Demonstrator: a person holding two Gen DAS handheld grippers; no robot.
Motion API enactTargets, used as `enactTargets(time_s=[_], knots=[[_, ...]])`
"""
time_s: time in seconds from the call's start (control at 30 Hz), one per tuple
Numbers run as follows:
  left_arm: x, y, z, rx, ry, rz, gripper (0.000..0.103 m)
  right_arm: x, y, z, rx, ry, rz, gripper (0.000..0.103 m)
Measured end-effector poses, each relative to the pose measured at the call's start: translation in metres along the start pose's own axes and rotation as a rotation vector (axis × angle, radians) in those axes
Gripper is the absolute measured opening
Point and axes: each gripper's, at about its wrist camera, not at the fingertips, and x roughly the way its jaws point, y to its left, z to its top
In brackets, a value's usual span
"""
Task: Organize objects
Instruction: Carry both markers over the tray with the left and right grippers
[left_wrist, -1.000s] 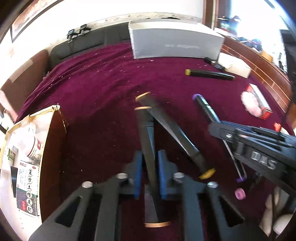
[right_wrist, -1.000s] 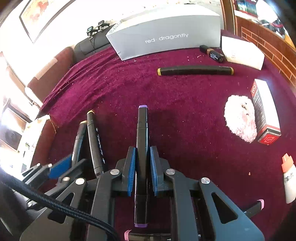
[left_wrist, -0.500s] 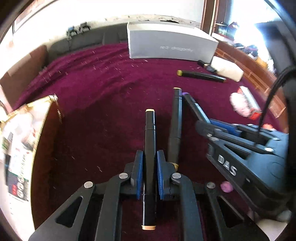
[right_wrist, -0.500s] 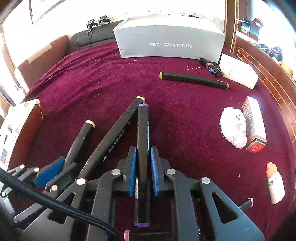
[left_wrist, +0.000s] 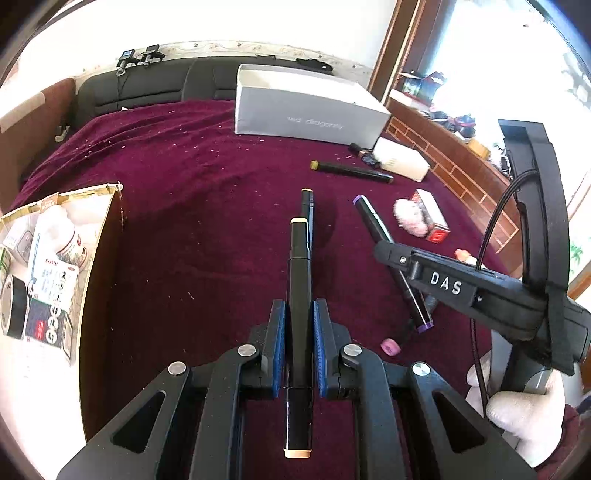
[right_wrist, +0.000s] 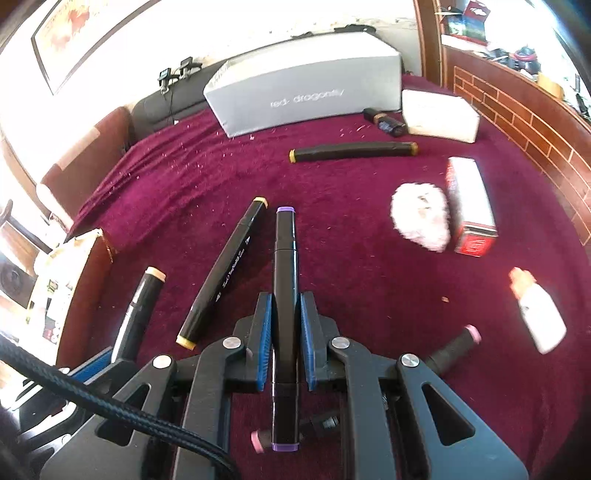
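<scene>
My left gripper (left_wrist: 299, 314) is shut on a black marker with beige caps (left_wrist: 300, 273), held above the maroon cloth (left_wrist: 207, 221). Just beyond it a yellow-capped marker (left_wrist: 309, 206) lies on the cloth. To the right, my right gripper (left_wrist: 443, 284) carries a purple-capped marker (left_wrist: 373, 221). In the right wrist view, the right gripper (right_wrist: 286, 306) is shut on that purple-capped marker (right_wrist: 284, 258). The yellow-capped marker (right_wrist: 225, 273) lies left of it, and the left gripper (right_wrist: 92, 365) holds the beige-capped marker (right_wrist: 142, 302) at the lower left.
A grey box (right_wrist: 306, 88) stands at the back, with another yellow-ended marker (right_wrist: 352, 151) in front of it. A white fluffy thing (right_wrist: 421, 214), a red-and-white carton (right_wrist: 469, 206), a white bottle (right_wrist: 535, 314) and a pink-capped marker (right_wrist: 454, 347) lie right. A cardboard box (left_wrist: 48, 258) sits left.
Both grippers have risen and swung with their markers still held. The beige-capped marker has come clear of the yellow-capped one, which stays on the cloth.
</scene>
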Motion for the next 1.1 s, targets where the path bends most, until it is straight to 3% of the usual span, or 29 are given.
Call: enactTargets(time_s=[0.27, 0.57, 0.83, 1.1], knots=[[-0.024, -0.010, -0.013, 0.016, -0.019, -0.077, 0.011, -0.026, -0.003, -0.009, 0.047, -0.013, 0.035, 0.012], [-0.047, 0.007, -0.024, -0.043, -0.035, -0.121, 0.011, -0.040, 0.013, -0.022, 0.049, -0.005, 0.089, 0.012], [-0.092, 0.023, -0.034, 0.006, -0.143, -0.021, 0.011, -0.057, 0.051, -0.024, -0.012, -0.002, 0.148, 0.013], [-0.121, 0.071, -0.039, -0.047, -0.207, 0.057, 0.012, -0.061, 0.105, -0.025, -0.077, 0.012, 0.227, 0.013]])
